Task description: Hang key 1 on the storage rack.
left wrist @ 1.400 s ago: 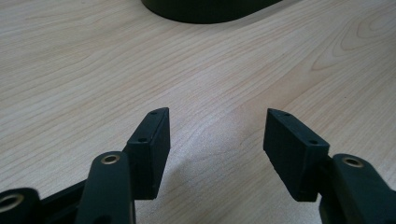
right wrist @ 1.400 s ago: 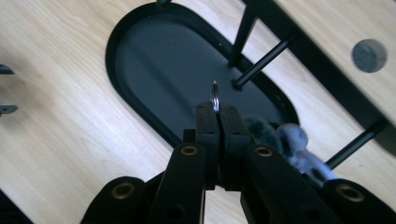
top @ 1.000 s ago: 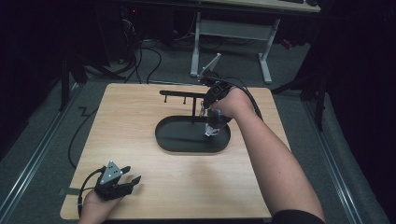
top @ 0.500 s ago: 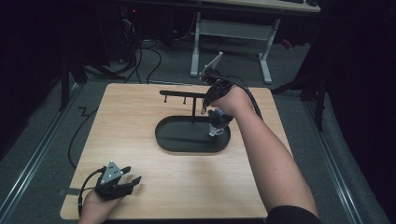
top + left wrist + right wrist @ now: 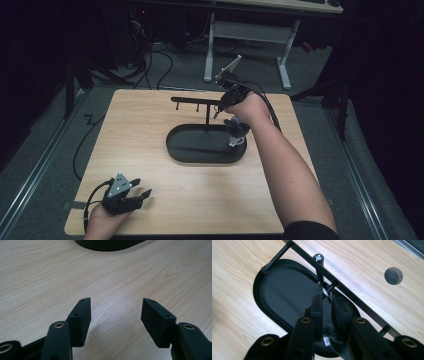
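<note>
High view, desk: a light wooden desk is seen from above, with a dark floor around it and cables behind

Stand: a black oval tray is set near the middle of the desk, with a thin post rising from it and a horizontal rail carrying short pegs

Right claw, place: the right claw is held by a hand over the far right end of the tray, just beside the right end of the rail, pointing down and toward it

Right claw, state: in the right gripper view the jaws of the right claw are drawn close together with only a narrow gap between them; a thin metallic piece is seen at their tips by a peg, but whether it is gripped cannot be told

Dangling item: a small dark and white object is seen under the hand, over the right end of the tray; its kind cannot be told

Desk hole: a round grey plug is seen in the desk surface beyond the rail

Left claw, place: the left claw is rested low at the near left corner of the desk, well apart from the tray, and is topped by a grey plate

Left claw, state: in the left gripper view the jaws of the left claw are spread wide apart over bare wood, with nothing between them
</note>
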`<state>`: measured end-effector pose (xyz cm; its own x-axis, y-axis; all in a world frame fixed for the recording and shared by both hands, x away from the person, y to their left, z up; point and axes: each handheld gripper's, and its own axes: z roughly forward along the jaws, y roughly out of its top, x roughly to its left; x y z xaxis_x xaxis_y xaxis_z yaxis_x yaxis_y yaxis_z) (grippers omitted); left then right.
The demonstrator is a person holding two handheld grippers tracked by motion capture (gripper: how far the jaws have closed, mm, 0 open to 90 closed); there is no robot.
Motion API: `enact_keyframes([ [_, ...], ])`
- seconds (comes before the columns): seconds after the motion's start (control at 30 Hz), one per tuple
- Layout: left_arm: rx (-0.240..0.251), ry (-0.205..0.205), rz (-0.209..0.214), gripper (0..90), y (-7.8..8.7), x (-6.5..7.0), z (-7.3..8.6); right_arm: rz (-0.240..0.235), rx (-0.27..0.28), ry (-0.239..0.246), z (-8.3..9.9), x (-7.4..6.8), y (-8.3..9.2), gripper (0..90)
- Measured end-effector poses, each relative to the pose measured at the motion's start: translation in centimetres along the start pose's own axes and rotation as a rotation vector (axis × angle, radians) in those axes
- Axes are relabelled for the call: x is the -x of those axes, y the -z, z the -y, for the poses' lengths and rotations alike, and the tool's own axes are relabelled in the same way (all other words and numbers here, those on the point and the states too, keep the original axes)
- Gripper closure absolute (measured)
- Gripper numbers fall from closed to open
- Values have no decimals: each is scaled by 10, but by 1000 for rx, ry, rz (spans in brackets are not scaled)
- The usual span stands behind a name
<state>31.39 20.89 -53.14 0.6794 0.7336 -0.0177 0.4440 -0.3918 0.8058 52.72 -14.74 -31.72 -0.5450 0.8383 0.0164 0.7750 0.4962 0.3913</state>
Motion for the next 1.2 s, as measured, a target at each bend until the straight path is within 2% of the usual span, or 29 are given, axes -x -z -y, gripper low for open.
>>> enact_keyframes([
  [0.27,-7,-6,3,418,-1,0,0,-4,24,-3,16,-3,14,732],
  [0.37,-19,-13,8,418,-1,0,-1,-12,42,5,27,-7,19,686],
  [0.4,-12,-14,1,418,-1,0,-1,-19,56,12,36,-11,20,651],
  [0.47,-12,-12,5,418,-2,1,-1,-16,59,13,41,-13,20,633],
  [0.53,-13,-14,4,418,-2,2,-1,-27,81,17,56,-16,19,609],
  [0.6,-13,-15,5,417,-3,2,-1,-31,87,19,59,-16,19,599],
  [0.63,-15,-16,9,417,-2,2,-1,-28,103,12,68,-17,21,586],
  [0.67,-17,-18,8,417,-2,3,-1,-28,103,12,68,-17,21,586],
  [0.7,-9,-15,8,417,-3,4,-1,-40,121,10,75,-18,22,569],
  [0.8,-8,-15,10,416,-3,4,-1,-27,141,15,84,-19,22,542],
  [0.87,-6,-16,11,416,-3,5,-1,-38,161,7,95,-20,21,504],
  [0.9,-2,-15,12,416,-3,5,-1,-38,161,7,95,-20,21,504],
  [0.97,-2,-16,15,416,-2,5,-2,-29,187,3,109,-23,19,476],
  [1.07,2,-15,16,416,-1,6,-2,-19,206,1,119,-26,16,455],
  [1.2,3,-16,17,416,-2,7,-1,-25,233,6,139,-30,9,439],
])
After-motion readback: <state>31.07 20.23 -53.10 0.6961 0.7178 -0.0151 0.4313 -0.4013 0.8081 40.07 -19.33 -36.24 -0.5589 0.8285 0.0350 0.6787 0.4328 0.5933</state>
